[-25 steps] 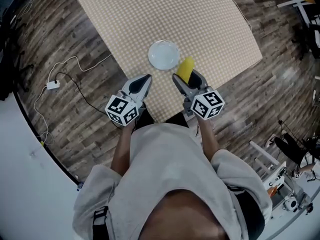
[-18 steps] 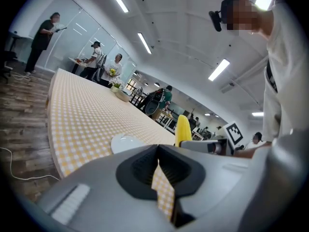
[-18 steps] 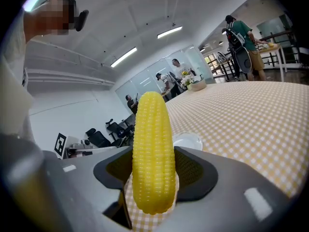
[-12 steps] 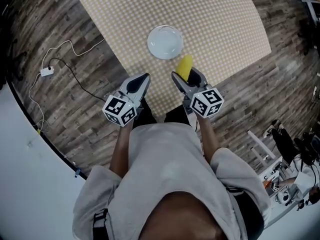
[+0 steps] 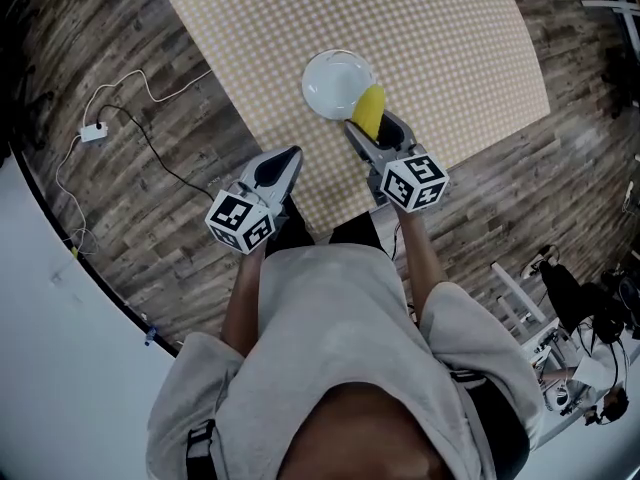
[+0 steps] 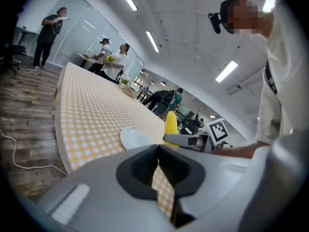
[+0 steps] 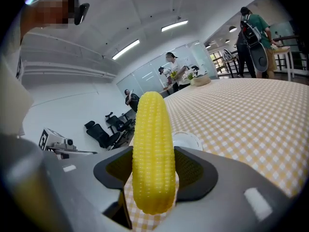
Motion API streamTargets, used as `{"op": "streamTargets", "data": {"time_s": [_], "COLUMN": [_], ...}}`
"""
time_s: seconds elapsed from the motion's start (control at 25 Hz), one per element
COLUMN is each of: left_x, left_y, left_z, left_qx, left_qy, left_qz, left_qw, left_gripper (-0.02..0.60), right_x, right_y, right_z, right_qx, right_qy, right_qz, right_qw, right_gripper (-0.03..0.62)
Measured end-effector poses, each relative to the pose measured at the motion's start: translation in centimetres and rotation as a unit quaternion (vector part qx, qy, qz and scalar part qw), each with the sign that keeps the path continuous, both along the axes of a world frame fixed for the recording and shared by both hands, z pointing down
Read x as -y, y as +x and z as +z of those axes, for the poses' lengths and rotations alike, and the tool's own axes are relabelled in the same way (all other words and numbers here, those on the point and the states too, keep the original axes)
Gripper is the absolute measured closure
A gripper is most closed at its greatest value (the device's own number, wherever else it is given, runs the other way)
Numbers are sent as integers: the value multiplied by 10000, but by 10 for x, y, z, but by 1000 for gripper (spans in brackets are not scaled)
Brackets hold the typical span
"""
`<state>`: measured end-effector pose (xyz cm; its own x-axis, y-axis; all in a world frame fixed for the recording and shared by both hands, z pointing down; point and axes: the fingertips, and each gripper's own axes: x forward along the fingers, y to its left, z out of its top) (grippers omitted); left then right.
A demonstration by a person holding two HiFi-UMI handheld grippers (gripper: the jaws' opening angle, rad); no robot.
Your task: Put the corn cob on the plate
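Corn cob [image 7: 153, 149] stands clamped between the jaws of the right gripper [image 5: 378, 146]. A second ago it was a little way off from the white plate [image 5: 325, 80]. Now, in the head view, its yellow tip reaches over the plate's near rim. So the carrying looks almost done. I think what is left is to lower it and let go. The left gripper [image 5: 283, 160] waits by the edge of the bench [image 5: 450, 28], jaws nearly together, holding nothing.
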<state>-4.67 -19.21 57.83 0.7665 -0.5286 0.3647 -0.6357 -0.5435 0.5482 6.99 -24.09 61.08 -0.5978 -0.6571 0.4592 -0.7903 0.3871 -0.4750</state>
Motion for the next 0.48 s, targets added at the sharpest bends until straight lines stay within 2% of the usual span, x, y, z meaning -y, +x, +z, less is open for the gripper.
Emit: {"op": "streamTargets", "data": {"time_s": [0.32,0.48], "left_x": [-1,-4], "left_y": [-10,-17], "left_z": [0,6], "left_qx": [35,59], "left_qy": [-36,-102], "left_qz": [-159,-214], "left_qw": [9999,9997], "left_gripper": [574,574], "right_x": [52,64], "right_y": [-4,-11], "right_z": [10,23], "right_qx": [-152,-535], "right_qy": [180,188], "right_qz": [-101,-389], "right_qw": [9997,9976], "right_gripper": [333,333]}}
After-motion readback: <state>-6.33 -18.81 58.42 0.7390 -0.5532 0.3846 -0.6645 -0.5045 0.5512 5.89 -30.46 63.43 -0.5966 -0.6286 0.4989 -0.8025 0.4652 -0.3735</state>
